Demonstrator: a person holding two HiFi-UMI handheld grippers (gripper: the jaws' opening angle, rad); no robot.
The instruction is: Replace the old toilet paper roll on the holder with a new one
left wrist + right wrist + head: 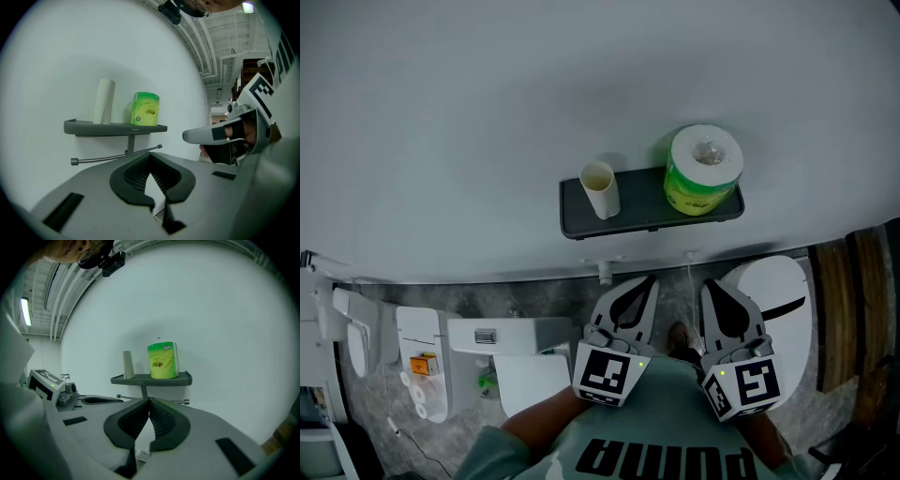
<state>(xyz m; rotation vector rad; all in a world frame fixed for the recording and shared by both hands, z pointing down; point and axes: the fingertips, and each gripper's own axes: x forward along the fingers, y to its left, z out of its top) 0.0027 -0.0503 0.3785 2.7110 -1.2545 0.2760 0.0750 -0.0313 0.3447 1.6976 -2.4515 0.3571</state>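
Head view, looking steeply down a pale wall. At the centre of the frame, a dark shelf [647, 217] carries a cardboard tube [600, 189] at its left end and a green-wrapped toilet paper roll [703, 171] at its right end, both standing upright. In the left gripper view, a thin bare metal bar [112, 157] runs sideways just under the shelf. In the lower middle of the head view, the left tongs [649, 281] and right tongs [710, 284] sit side by side below the shelf, apart from it — both closed tip to tip, with nothing between them.
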